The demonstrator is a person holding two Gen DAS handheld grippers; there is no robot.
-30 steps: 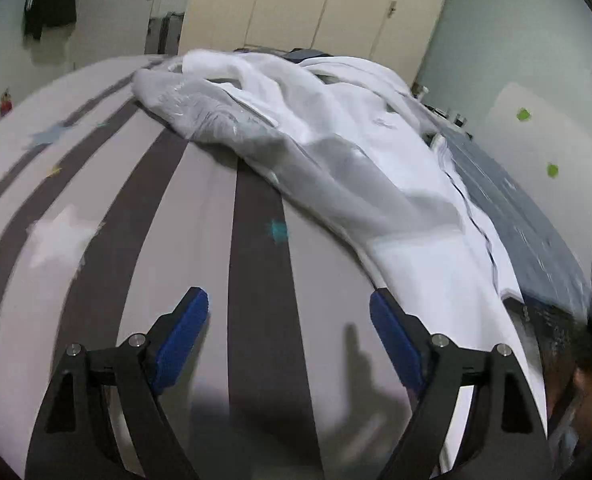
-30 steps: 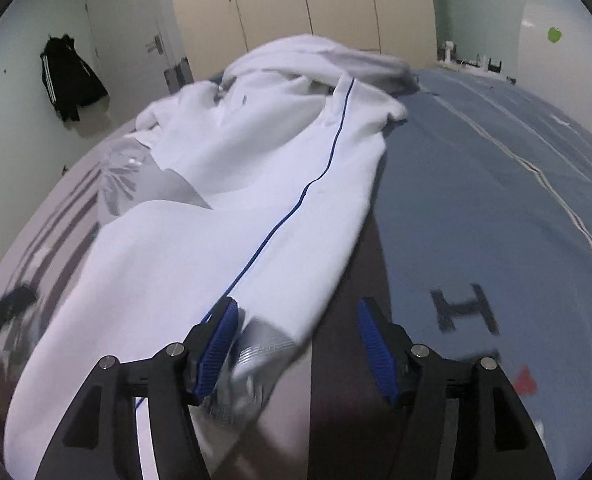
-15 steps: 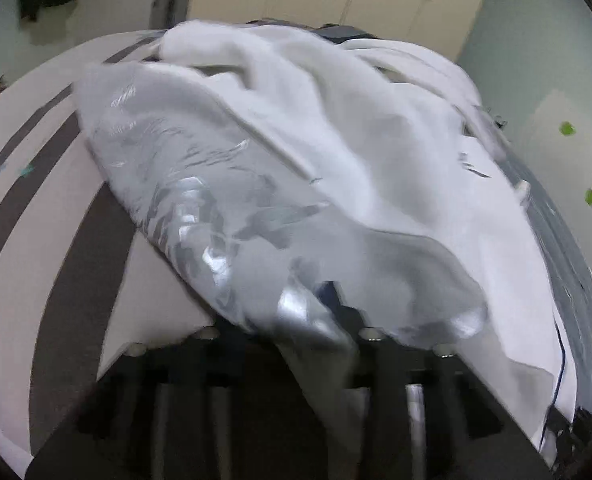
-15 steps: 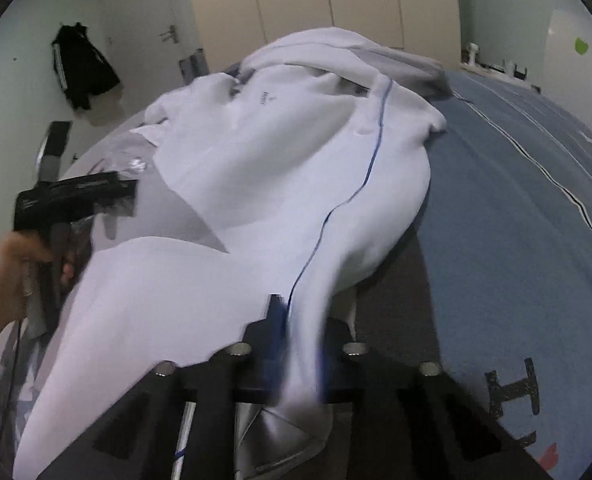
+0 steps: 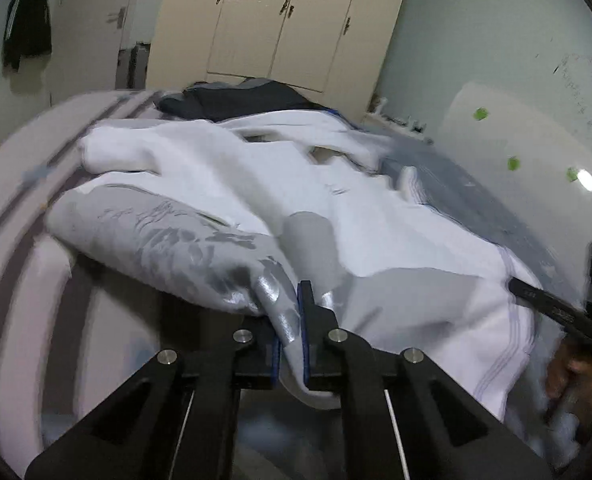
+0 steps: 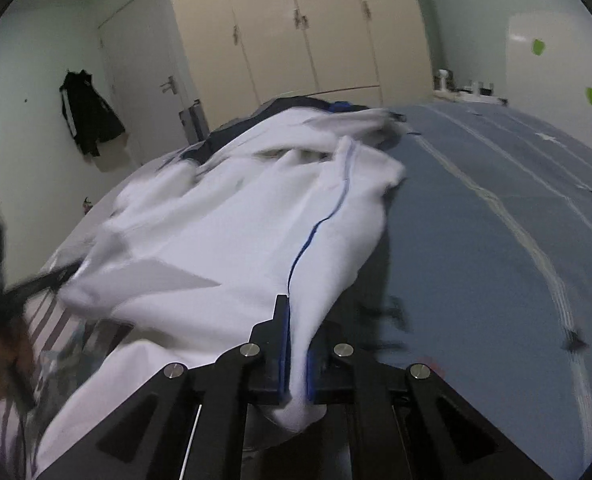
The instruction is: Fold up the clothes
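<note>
A white garment (image 5: pixel 264 184) with grey printed panels and a thin blue stripe lies crumpled on the bed; it also shows in the right wrist view (image 6: pixel 236 232). My left gripper (image 5: pixel 290 320) is shut on a grey printed edge of it and holds it lifted. My right gripper (image 6: pixel 296 340) is shut on a white edge beside the blue stripe (image 6: pixel 316 228). The other gripper shows at the right edge of the left wrist view (image 5: pixel 556 308) and at the left edge of the right wrist view (image 6: pixel 24 288).
A dark garment (image 5: pixel 236 100) lies behind the white one. The bed cover is grey-striped (image 5: pixel 24 216) on the left and blue (image 6: pixel 496 220) on the right. Cream wardrobes (image 6: pixel 296 32), a door and a hanging black jacket (image 6: pixel 88 120) stand beyond.
Both grippers went from open to shut on the garment's near edges and have lifted them. The cloth has been drawn toward me and spread wider.
</note>
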